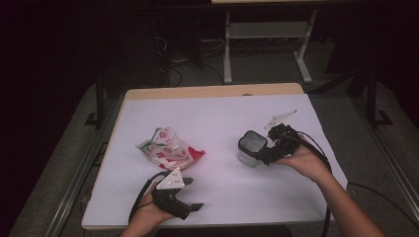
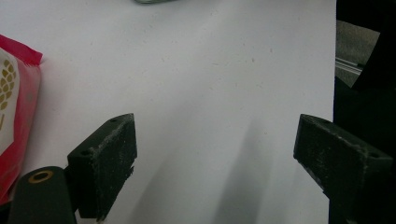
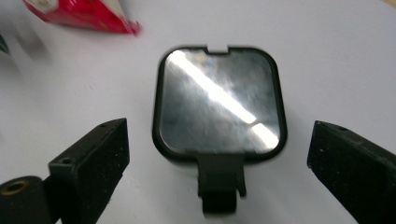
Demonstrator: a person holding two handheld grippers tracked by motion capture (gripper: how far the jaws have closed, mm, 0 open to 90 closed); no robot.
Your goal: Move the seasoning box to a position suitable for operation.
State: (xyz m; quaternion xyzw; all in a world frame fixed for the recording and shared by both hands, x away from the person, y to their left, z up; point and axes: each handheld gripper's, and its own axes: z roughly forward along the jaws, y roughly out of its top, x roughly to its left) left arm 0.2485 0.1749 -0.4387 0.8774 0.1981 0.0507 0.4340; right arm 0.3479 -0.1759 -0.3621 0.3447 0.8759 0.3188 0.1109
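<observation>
A clear square container with a black-rimmed glossy lid stands right of the table's middle. My right gripper is open, its jaws wide on either side of the lid's near edge and clasp, not touching it. A crumpled red, white and green snack bag lies left of centre. Near the front edge, my left gripper is open over bare white surface, with the bag just off its left jaw.
The white table top has a wooden strip along its far edge. The table's right edge and dark floor beyond appear in the left gripper view. A white desk frame and cables stand behind the table.
</observation>
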